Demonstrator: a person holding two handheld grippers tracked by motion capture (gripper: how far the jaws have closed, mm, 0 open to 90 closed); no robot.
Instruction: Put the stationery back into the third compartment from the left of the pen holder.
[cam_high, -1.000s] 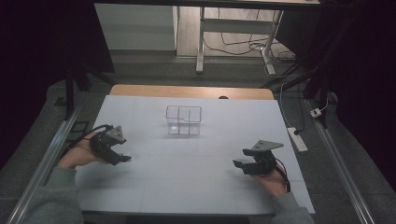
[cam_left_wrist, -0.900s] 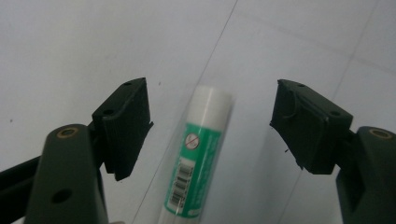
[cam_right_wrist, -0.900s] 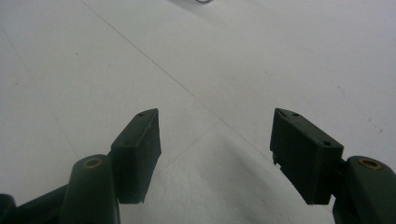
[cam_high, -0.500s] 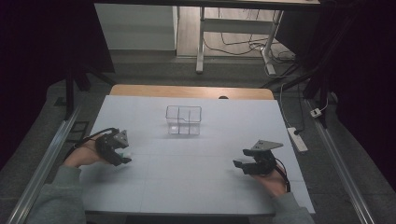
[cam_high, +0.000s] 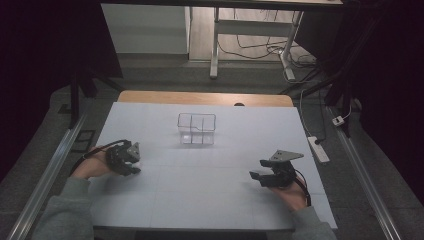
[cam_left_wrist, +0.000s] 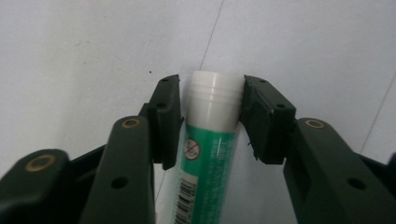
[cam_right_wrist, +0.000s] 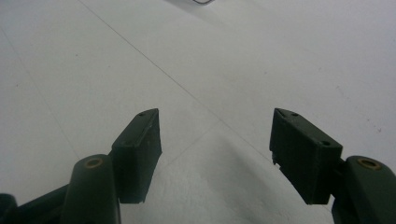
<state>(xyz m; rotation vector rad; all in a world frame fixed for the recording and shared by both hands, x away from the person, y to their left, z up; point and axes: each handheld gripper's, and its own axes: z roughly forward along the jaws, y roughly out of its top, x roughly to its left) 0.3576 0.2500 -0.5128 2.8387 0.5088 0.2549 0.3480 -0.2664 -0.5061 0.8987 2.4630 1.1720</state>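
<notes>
Your left tongs (cam_left_wrist: 211, 112) sit low at the left side of the white counter (cam_high: 210, 185); their jaws have just been closing and now flank a green glue stick (cam_left_wrist: 208, 154) lying on the counter, pads touching its white cap on both sides. Your right tongs (cam_right_wrist: 215, 154) rest near the counter's right edge, jaws spread wide with nothing between them. A clear divided container (cam_high: 197, 128) stands toward the far middle of the counter, well apart from both tongs.

Clear box (cam_high: 197, 128) (mid-table) obstructs
</notes>
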